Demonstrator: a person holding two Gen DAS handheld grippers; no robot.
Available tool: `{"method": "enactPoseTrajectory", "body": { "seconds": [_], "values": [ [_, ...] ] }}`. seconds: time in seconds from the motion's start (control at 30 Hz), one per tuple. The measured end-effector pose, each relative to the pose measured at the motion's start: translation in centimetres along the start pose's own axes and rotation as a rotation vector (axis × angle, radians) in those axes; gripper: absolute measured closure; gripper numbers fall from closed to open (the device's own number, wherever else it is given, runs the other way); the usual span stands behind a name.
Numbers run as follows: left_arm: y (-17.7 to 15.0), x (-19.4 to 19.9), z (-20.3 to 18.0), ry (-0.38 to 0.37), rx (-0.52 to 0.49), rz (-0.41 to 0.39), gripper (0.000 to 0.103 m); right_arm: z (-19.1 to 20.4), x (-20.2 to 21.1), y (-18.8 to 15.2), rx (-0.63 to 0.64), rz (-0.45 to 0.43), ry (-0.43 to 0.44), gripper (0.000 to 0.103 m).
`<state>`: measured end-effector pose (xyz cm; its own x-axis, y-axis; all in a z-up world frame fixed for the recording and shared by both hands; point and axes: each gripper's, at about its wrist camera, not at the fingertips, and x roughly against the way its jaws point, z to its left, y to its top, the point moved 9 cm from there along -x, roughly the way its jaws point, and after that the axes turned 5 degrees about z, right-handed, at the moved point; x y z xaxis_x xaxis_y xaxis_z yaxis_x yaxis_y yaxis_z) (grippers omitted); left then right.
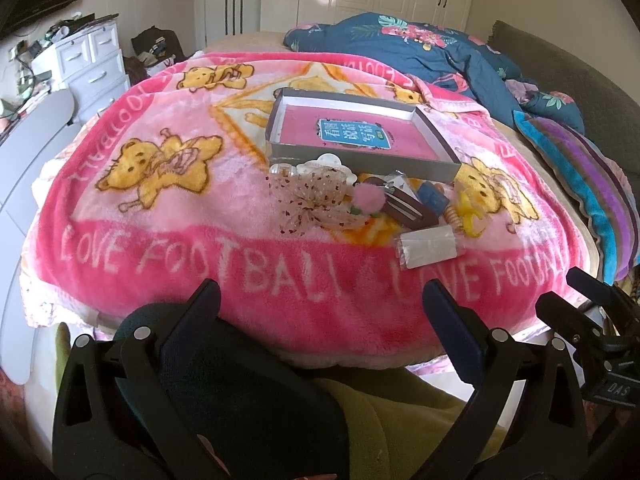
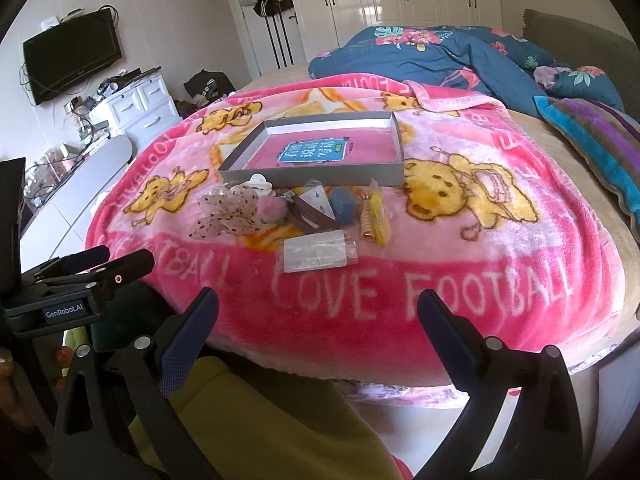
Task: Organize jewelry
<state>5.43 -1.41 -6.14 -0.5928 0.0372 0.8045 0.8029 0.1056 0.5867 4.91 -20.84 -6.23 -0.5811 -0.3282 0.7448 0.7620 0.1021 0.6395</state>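
Note:
A grey shallow box [image 1: 362, 164] [image 2: 312, 174] with a pink book inside lies on the pink bear blanket [image 1: 160, 216] [image 2: 500, 248]. In front of it sits a pile of accessories: a dotted sheer bow [image 1: 314, 196] [image 2: 226, 216], a pink pompom [image 1: 369, 197] [image 2: 269, 207], a brown clip card [image 1: 408, 209] [image 2: 310, 216], a blue piece [image 1: 433, 197] [image 2: 345, 203], a yellow packet [image 2: 378, 216] and a clear packet [image 1: 428, 246] [image 2: 316, 255]. My left gripper [image 1: 320, 296] and right gripper [image 2: 318, 304] are both open and empty, held over the bed's near edge, short of the pile.
A blue floral quilt [image 1: 424, 46] [image 2: 440, 56] and a striped pillow [image 1: 588, 184] [image 2: 604, 148] lie at the back right. White drawers [image 1: 94, 60] [image 2: 138, 106] stand left. The other gripper shows at the frame edge [image 1: 592, 312] [image 2: 88, 276].

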Motion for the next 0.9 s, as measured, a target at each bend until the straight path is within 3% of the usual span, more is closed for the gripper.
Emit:
{"method": "enactPoseTrajectory", "body": {
  "seconds": [0.9],
  "values": [
    [0.9, -0.5, 1.7, 0.026, 0.036, 0.006, 0.008, -1.1, -0.9, 1.1, -0.019, 0.008, 0.040, 0.004]
  ]
}}
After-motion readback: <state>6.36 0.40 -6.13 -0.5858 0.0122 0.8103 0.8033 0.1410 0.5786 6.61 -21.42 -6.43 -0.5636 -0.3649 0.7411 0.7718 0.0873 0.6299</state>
